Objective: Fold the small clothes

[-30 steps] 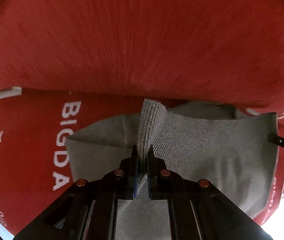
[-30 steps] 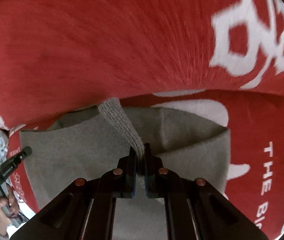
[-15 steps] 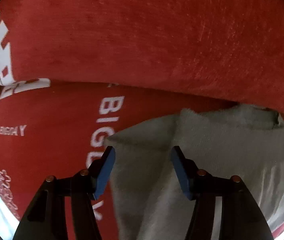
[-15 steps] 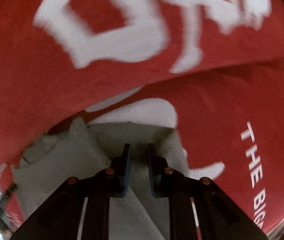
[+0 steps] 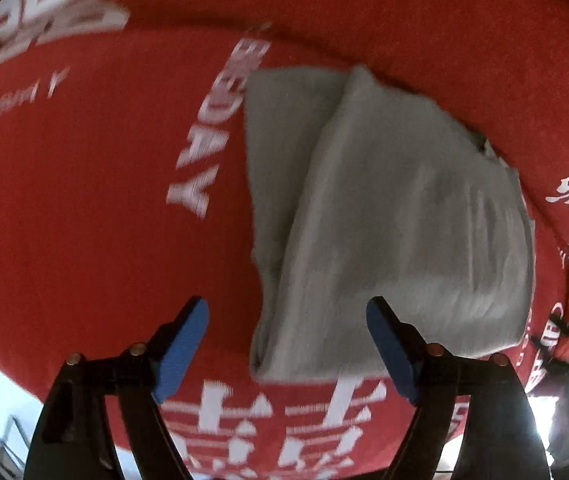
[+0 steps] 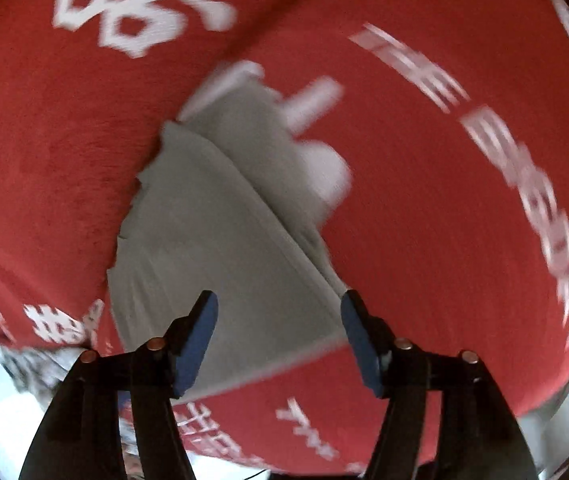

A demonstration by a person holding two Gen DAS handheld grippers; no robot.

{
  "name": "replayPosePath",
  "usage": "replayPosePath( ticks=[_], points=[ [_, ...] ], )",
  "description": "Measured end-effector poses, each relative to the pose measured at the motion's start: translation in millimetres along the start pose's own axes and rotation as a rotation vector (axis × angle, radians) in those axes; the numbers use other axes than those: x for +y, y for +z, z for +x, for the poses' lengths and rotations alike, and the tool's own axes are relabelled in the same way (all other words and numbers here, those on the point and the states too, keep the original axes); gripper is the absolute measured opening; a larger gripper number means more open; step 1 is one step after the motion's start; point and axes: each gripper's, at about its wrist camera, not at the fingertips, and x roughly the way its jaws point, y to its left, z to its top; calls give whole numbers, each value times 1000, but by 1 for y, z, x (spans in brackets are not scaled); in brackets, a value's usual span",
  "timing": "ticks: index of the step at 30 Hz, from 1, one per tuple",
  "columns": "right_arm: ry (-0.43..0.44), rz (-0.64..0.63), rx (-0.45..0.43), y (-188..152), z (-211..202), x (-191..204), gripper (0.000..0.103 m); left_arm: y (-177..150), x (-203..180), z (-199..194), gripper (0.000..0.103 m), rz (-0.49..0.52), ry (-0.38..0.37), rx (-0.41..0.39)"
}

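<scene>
Looking down on a red cloth (image 5: 84, 200) with white lettering, spread over the worktop and rising in a ridge at the back. Showing heavy blur in both views.

Letting go now: no longer pinching the ribbed edge of the grey garment (image 5: 396, 208), as a second ago, when each claw was clamped tight on it. Opening the left claw (image 5: 286, 320) wide, blue pads standing far apart and gripping nothing. Opening the right claw (image 6: 279, 308) too, a little less wide, likewise gripping nothing. Drawing both back from the fabric, so that much more of the cloth is showing around it than before.

Reading this as one fold just laid down and released: the upper layer is now lying flat over the lower one, leaving a strip of the lower layer uncovered along the left side in the left wrist view. Judging the piece roughly halved, though probably still needing another fold or some smoothing, the far edge looking ragged.

Lying ahead of the left claw and a little to its right, with the near edge reaching down between the spread pads in the picture, apparently untouched. Lying straight ahead of the right claw as well, where the grey garment (image 6: 212, 232) is tapering away from the camera and its near corner is sitting between the pads. Not telling for certain whether the left pad there is brushing the fabric.
</scene>
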Motion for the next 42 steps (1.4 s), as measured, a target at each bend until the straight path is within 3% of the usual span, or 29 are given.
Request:
replayPosePath(
  ticks=[4,9,10,11,12,13,14,16,18,21,23,29,30,33,36,42],
  points=[
    [17,97,4,-10,8,-27,72,-21,18,15,82,-161,-83,55],
    [161,209,-22,-16,29,-37,72,-38,20,26,82,-254,-131,40],
    [186,234,-31,-17,33,-37,71,-38,19,27,77,-254,-114,33],
    [214,259,-38,-16,36,-36,69,-38,18,28,65,-249,-90,29],
    [222,274,-37,-14,40,-34,42,-37,16,31,31,-230,-68,40],
    [205,265,-26,-12,41,-30,9,-36,15,33,23,-222,-63,52],
    [175,228,-14,-9,41,-22,9,-37,14,30,23,-214,-59,39],
    [96,109,-30,-9,29,-5,8,-40,11,22,12,-176,-44,9],
    [34,42,-33,-11,23,-2,8,-43,9,19,12,-139,-19,-11],
    [-31,60,1,-11,33,-21,9,-56,7,28,13,-82,30,-18],
    [-18,80,7,-12,37,-31,9,-59,1,24,13,-36,54,-25],
    [-121,45,25,-21,14,-34,11,-64,-12,3,13,78,150,-25],
    [-140,48,14,-22,6,-37,18,-63,-13,-3,13,86,179,-33],
    [-120,44,-31,-19,-11,-33,18,-56,-14,-20,13,71,176,-68],
    [-87,-39,-67,-9,-20,-10,18,-44,-24,-31,13,68,168,-105],
    [-76,-218,-38,9,18,56,18,-3,-68,-17,13,137,160,-147]
  ],
)
